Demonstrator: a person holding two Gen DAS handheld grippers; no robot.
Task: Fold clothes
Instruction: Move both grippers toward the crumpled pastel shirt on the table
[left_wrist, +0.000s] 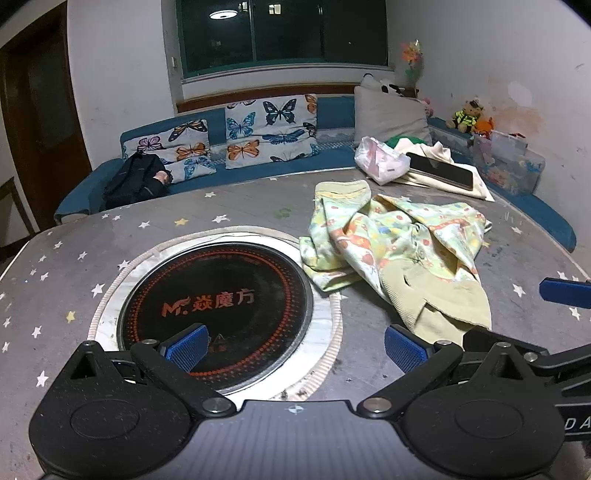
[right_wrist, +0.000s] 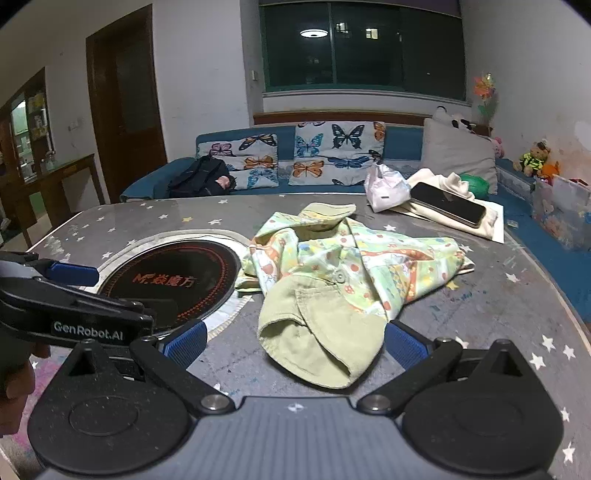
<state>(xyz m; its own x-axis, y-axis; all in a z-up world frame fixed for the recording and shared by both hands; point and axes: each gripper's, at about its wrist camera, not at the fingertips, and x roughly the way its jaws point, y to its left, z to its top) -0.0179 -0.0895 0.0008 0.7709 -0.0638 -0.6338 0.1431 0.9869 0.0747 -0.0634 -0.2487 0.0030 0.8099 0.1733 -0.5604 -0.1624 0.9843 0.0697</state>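
Plainly, nothing is folded yet: the garment (right_wrist: 343, 284), a small child's piece in pale green print with a plain olive-green lining, lies crumpled on the counter (right_wrist: 517, 332) just to the right of the round inset hob (right_wrist: 173, 284).

From the right gripper (right_wrist: 293, 347) it sits at twelve o'clock, its near olive flap lying between the two blue pads, whose jaws stand spread wide with nothing in them. From the left gripper (left_wrist: 293, 349) the same garment (left_wrist: 399, 251) lies off at about one to two o'clock, its near flap just beside the right-hand pad; those jaws are also spread and hold nothing, and they hang over the hob (left_wrist: 218, 314) instead. So the right one looks the nearer and better lined up for a first pinch.

The heap's long axis seems to run from the near olive flap away toward the far right, roughly seven to one o'clock in the right wrist view, though the bunching makes that loose.

Writing: the hob carries an orange "M" logo with Chinese characters; the left gripper's body, seen at nine o'clock in the right view, reads "GenRobot.AI".

A phone (right_wrist: 448, 205) rests on cream cloth at the far right.
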